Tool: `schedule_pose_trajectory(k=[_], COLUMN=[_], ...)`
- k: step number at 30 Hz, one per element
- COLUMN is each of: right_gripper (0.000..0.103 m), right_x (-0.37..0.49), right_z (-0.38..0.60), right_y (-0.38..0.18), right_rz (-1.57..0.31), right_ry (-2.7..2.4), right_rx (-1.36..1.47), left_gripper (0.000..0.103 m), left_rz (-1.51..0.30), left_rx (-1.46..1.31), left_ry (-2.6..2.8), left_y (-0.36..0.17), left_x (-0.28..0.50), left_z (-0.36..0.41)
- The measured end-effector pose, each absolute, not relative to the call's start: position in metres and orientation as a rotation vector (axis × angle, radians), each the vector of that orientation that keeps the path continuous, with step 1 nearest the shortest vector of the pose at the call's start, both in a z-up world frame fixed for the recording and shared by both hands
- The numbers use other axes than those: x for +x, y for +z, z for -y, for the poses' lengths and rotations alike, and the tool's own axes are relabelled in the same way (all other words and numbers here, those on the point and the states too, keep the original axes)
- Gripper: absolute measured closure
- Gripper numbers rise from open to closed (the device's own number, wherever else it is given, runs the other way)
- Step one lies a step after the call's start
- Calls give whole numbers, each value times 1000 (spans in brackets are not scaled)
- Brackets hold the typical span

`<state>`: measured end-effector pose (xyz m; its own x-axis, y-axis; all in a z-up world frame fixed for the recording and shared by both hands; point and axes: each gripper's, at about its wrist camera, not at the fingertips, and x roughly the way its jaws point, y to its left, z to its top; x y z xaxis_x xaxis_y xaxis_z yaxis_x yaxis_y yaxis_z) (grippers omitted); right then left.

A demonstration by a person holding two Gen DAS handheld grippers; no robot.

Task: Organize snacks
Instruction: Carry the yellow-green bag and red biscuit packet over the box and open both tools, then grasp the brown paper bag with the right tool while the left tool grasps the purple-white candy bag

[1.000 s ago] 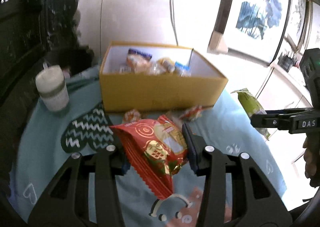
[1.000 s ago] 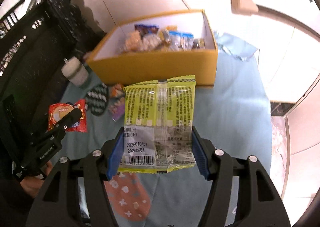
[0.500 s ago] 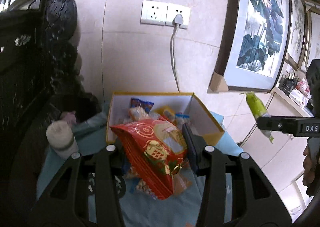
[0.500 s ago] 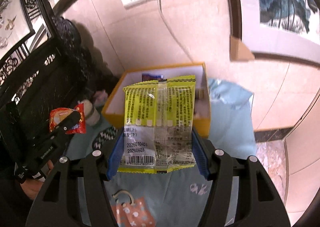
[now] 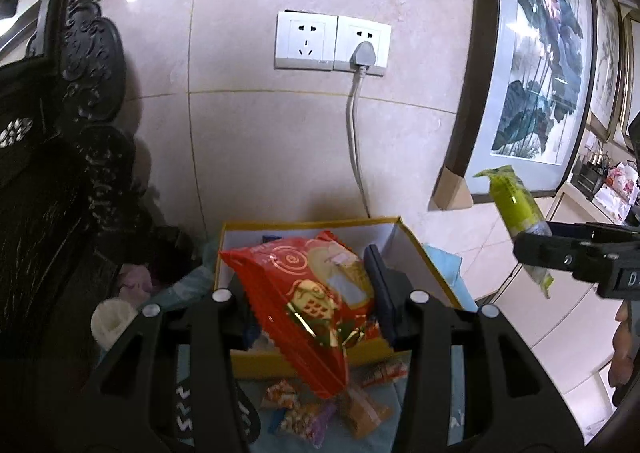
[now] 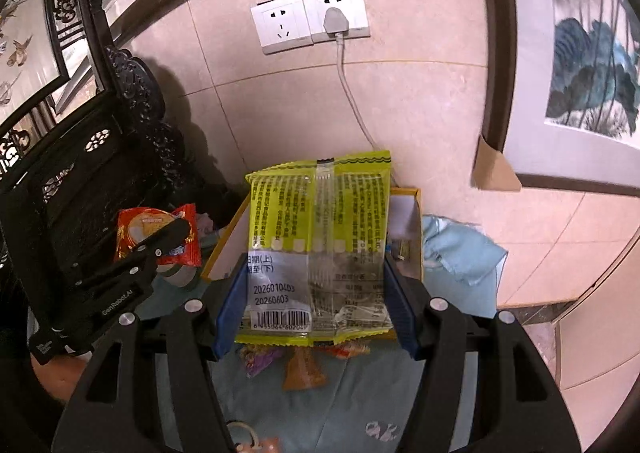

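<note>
Both packets held above the open yellow cardboard box [image 5: 424, 257]. Left gripper [image 5: 310, 295] clamps the red foil snack packet [image 5: 308, 293]; right gripper [image 6: 314, 293] clamps the yellow-green plastic snack packet [image 6: 320, 245]. Best lowered inside the box walls before release.

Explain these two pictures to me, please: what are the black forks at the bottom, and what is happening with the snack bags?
No robot is here. A person holds a two-fingered claw in each hand, and each claw carries a camera looking along its fingers, so the black forks are the claw's own fingers. The left claw grips a red foil snack bag. The right claw grips a yellow-green plastic snack packet. Each camera also sees the other claw at the side. Below them stands an open yellow cardboard box on a light blue cloth. A few small loose wrapped snacks lie on the cloth in front of the box. A white cup stands to its left.
</note>
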<state>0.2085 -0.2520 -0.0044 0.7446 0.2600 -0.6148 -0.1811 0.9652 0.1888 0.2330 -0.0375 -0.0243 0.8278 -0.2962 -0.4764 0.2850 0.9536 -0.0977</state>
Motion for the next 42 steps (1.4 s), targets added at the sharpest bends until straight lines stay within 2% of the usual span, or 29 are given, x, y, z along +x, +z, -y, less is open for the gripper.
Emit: schedule_pose_trajectory(k=[3,4,5,6,7,10,14,18,24,37,39,41,42], right_gripper=[40,39,36,26,24,24,24,24,25,26,26,26,26], right_x=[236,246,260,272,289,292,262,223,191,209,213,216,219], right_z=[252,251,250,250,251,256,255,253,227,194,189,179,172], right_y=[0,1,0,-3,-12,-27,-59,-118,-196,-235,-238,-243,-247], right_rz=[-682,-681,-691,-713,-767,-811,-836,-927,-1048,-1121,-1116,-1114,-1115], right_ry=[218,215,209,202,168,162,169,189,237,289,299,316,326], right_rx=[120,122,115,107,92,95,56,88,51,0,-12,-29,-46], left_gripper=[57,54,41,25,5,4,4,4,4,4,12,35,38], left_rz=[-511,-505,-496,-496,-517,-572,-578,-656,-852,-934,-914,-888,-882], left_rx=[-37,-24,-8,-9,-23,-52,-53,-103,94,171,90,84,71], left_ry=[-304,-287,-265,-248,-223,-181,-176,-195,-242,-213,-196,-181,-178], left_y=[-18,-17,-16,-18,-22,-38,-71,-138,-231,-285,-288,-286,-285], left_x=[257,267,276,290,303,315,288,246,209,246,244,240,240], left_z=[41,43,45,45,43,29,10,-7,17,32,14,7,2])
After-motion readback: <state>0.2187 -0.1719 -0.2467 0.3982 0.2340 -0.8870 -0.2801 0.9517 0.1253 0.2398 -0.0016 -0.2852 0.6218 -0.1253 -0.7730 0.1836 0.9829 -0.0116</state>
